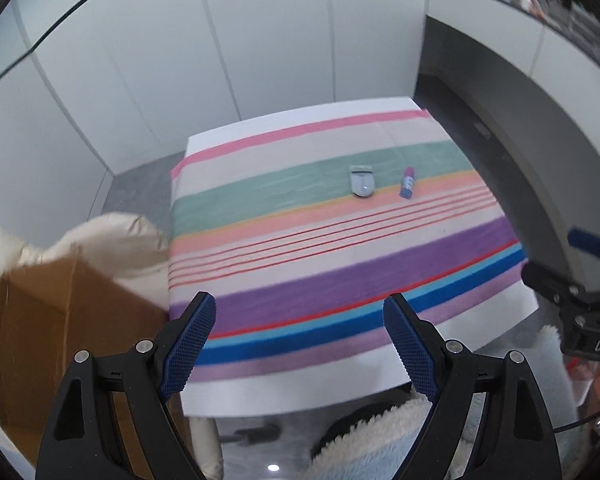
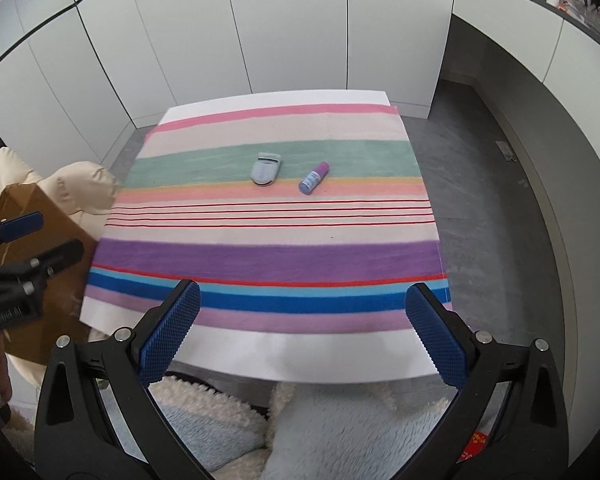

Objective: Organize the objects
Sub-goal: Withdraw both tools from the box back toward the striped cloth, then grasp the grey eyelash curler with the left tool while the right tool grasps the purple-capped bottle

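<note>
A small grey-blue eyelash curler (image 1: pixel 362 184) (image 2: pixel 265 169) lies on the green stripe of a striped cloth. Just right of it lies a purple-and-blue tube (image 1: pixel 407 182) (image 2: pixel 314 177). My left gripper (image 1: pixel 298 312) hangs open above the near edge of the table, far short of both objects, with nothing between its blue pads. My right gripper (image 2: pixel 303 304) is also open and empty over the near edge. Each gripper shows at the side of the other's view: the right one (image 1: pixel 588 272) and the left one (image 2: pixel 24 248).
The striped cloth (image 2: pixel 268 256) covers a white table (image 2: pixel 300 360). A brown cardboard box (image 1: pixel 40 332) and a cream padded cushion (image 1: pixel 112 236) stand left of the table. Fluffy blue-and-white fabric (image 2: pixel 340 432) lies below the near edge. White cabinets line the back; grey floor lies to the right.
</note>
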Tool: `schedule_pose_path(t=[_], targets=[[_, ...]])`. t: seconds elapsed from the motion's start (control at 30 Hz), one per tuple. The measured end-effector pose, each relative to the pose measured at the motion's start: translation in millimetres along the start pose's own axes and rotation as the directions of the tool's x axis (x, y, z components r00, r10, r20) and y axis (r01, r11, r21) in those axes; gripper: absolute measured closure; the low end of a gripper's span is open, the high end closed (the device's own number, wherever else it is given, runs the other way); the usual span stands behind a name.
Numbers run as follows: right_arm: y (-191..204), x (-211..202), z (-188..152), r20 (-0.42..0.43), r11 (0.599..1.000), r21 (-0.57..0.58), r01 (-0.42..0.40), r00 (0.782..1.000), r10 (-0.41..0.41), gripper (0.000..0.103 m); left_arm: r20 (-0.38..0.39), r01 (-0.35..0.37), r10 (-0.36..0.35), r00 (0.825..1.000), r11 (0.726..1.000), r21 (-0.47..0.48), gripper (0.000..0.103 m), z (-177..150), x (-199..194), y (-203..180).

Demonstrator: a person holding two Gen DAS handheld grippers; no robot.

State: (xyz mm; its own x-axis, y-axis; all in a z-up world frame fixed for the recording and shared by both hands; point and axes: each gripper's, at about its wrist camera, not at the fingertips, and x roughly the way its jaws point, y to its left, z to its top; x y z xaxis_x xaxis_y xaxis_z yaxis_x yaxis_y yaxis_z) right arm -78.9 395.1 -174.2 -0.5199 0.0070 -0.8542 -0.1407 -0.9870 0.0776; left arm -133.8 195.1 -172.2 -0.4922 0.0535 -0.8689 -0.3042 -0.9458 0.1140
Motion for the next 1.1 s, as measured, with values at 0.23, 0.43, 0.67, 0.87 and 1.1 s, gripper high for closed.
schedule_pose_path(t=[0.23, 0.43, 0.67, 0.87, 1.1], targets=[[-4.1, 46.3, 23.2, 0.018, 0.996, -0.09, -0.021, 1.0, 0.023, 0.0, -0.018, 0.034, -0.034, 0.999, 0.999, 0.008, 0.016, 31.8, 52.5, -19.5], [-26.3, 114.3, 45.6, 0.029, 0.975, -0.2, -0.098, 0.994, 0.106, 0.0, -0.057, 0.063, -0.064, 0.996, 0.998, -0.023, 0.016, 55.7, 114.5, -26.4], [-23.8, 188.5, 66.2, 0.028, 0.927, -0.366, -0.081, 0.995, 0.099, 0.0, -0.116, 0.098, -0.107, 0.987, 0.992, -0.082, 0.016, 71.4, 175.3, -24.4], [-20.3, 227.5, 82.6, 0.021, 0.897, -0.425, -0.117, 0.99, 0.139, 0.014, -0.121, 0.138, -0.151, 0.981, 0.984, -0.112, 0.016, 84.7, 206.2, -19.3], [-12.9, 242.3, 82.2, 0.014, 0.86, -0.488, -0.15, 0.984, 0.18, 0.068, -0.129, 0.134, -0.15, 0.98, 0.983, -0.126, 0.016, 99.2, 230.9, -25.6]])
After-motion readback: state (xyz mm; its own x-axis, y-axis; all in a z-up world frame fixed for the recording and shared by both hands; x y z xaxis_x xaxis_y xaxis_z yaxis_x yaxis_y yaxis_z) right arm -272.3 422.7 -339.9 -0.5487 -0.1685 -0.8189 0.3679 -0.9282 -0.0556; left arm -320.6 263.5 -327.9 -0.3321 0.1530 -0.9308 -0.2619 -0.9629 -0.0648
